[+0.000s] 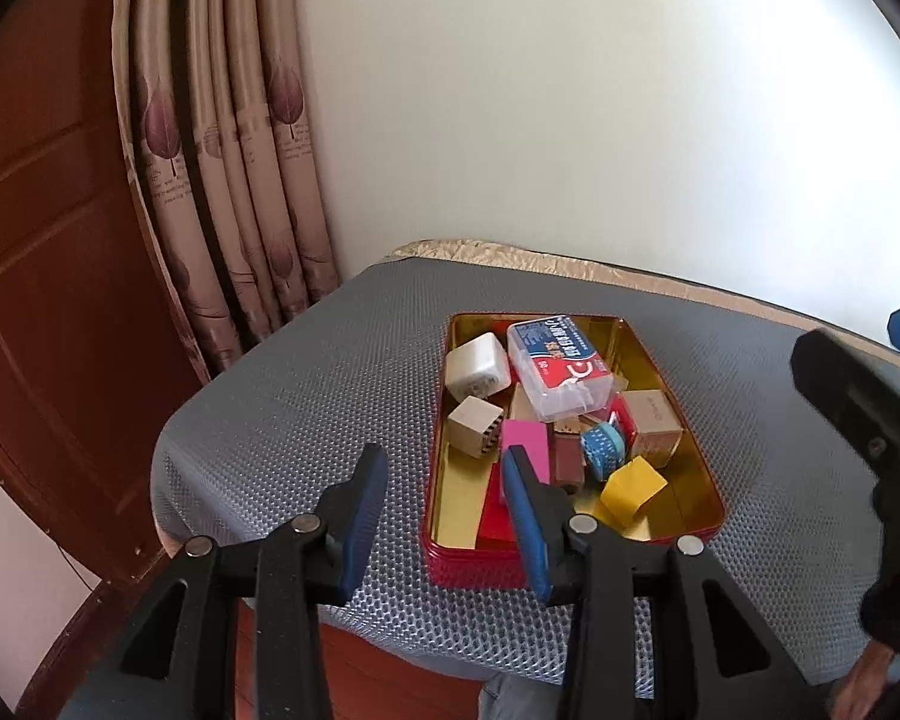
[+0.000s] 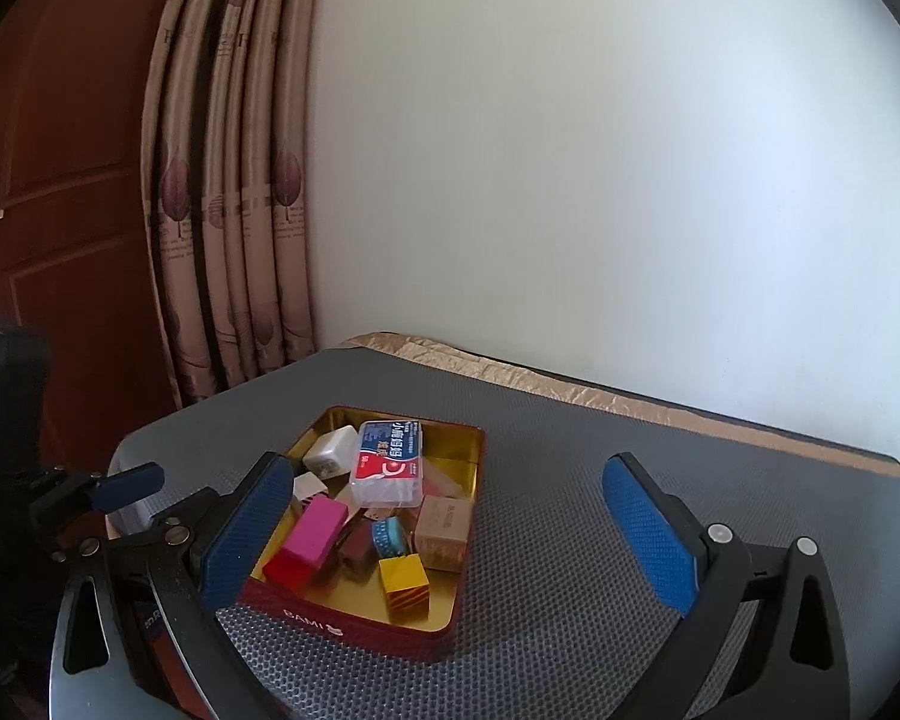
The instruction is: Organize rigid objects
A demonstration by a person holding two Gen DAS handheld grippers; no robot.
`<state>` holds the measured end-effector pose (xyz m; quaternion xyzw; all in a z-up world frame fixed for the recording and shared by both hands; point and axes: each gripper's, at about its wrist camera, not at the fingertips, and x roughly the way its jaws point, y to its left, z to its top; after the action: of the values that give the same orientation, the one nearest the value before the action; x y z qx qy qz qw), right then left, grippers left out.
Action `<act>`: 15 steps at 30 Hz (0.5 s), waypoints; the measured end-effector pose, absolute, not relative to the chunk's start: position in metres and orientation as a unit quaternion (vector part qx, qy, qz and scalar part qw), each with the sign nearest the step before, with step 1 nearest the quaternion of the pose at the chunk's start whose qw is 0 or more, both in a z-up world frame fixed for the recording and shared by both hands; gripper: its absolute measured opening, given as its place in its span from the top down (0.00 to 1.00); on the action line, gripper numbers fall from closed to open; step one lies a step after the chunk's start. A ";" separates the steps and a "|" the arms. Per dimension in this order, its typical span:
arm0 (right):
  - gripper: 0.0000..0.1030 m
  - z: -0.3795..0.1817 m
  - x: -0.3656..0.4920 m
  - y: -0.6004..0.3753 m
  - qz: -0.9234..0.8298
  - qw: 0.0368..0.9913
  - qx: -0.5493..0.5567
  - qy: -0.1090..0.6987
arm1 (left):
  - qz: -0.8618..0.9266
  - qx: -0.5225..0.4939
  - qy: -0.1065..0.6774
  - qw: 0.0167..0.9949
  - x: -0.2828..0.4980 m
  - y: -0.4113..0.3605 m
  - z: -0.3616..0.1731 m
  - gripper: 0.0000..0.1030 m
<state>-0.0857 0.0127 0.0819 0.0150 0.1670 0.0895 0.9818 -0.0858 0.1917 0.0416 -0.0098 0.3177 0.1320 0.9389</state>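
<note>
Daylit and soft, brightest on the white wall (image 1: 570,120) at right, nearly washed out. Dim and reddish toward the door (image 1: 42,240) at left. Glare on the gold floor of the tin (image 2: 444,606). Strong fisheye bending, black vignette in the corners. Centre sharp; near gripper parts slightly soft. Shadows faint.

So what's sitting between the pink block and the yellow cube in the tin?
A brown block and a blue dotted tape roll lie between the pink block and yellow cube, clearest in the right wrist view.
</note>
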 end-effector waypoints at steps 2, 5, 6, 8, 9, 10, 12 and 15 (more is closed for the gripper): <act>0.00 0.080 -0.087 0.011 0.092 0.981 0.018 0.167 | 0.132 -0.012 0.313 0.941 -0.087 0.191 0.041 0.61; 0.00 0.080 -0.090 0.007 0.085 0.983 0.022 0.160 | 0.131 -0.014 0.306 0.943 -0.087 0.191 0.041 0.61; 0.00 0.080 -0.090 0.005 0.086 0.983 0.024 0.158 | 0.130 -0.014 0.302 0.944 -0.087 0.191 0.040 0.61; 0.00 0.079 -0.090 0.001 0.084 0.984 0.031 0.157 | 0.131 -0.009 0.294 0.947 -0.088 0.190 0.039 0.61; 0.00 0.079 -0.090 0.000 0.082 0.984 0.033 0.157 | 0.130 -0.006 0.292 0.947 -0.088 0.190 0.038 0.61; 0.00 0.077 -0.090 -0.001 0.080 0.983 0.035 0.159 | 0.128 -0.003 0.290 0.948 -0.088 0.189 0.038 0.61; 0.00 0.075 -0.090 -0.003 0.077 0.983 0.038 0.164 | 0.122 0.001 0.287 0.950 -0.089 0.186 0.037 0.61; 0.00 0.071 -0.090 -0.004 0.073 0.982 0.040 0.167 | 0.120 0.005 0.285 0.951 -0.091 0.183 0.037 0.61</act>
<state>-0.0896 -0.0041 0.0709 0.0404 0.1674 0.0730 0.9824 -0.0907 0.1829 0.0366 0.0054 0.2845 0.1198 0.9511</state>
